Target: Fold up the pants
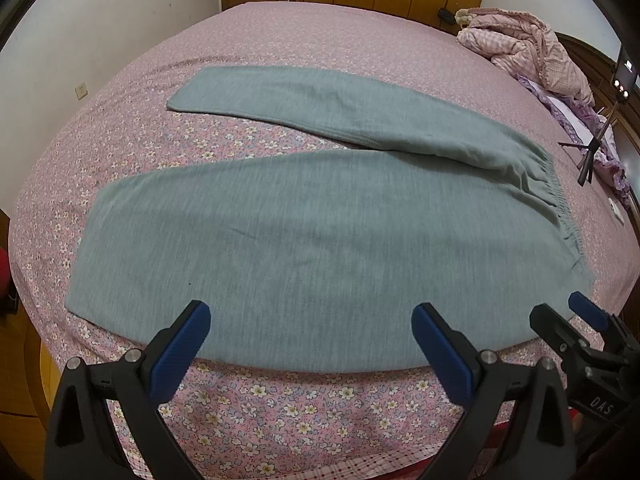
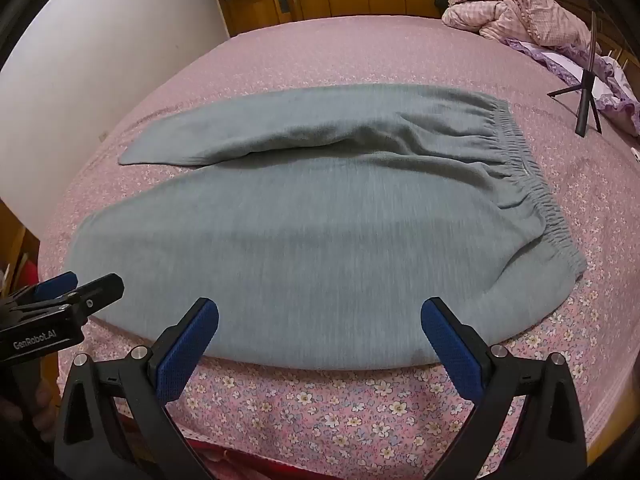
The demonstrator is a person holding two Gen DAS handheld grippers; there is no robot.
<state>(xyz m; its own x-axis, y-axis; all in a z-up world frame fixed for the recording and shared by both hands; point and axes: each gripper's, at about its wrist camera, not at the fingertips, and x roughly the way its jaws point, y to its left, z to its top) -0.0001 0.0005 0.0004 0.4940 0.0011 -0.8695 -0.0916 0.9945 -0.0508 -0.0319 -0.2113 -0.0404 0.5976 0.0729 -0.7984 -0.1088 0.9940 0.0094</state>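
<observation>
One pair of grey-green knit pants (image 1: 304, 240) lies flat on the pink floral bedsheet (image 1: 280, 400), its two legs spread apart, elastic waistband to the right. Two black grippers with blue pads, left gripper (image 1: 310, 340) and right gripper (image 2: 320, 336), hover at its near edge, both spread wide, empty

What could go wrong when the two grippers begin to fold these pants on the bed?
1. The pants lie with the legs spread apart, so the fold may come out uneven.
2. The near leg lies close to the edge of the bed, so it may slip off.
3. The left gripper and right gripper, both open, are close together and may collide.
</observation>
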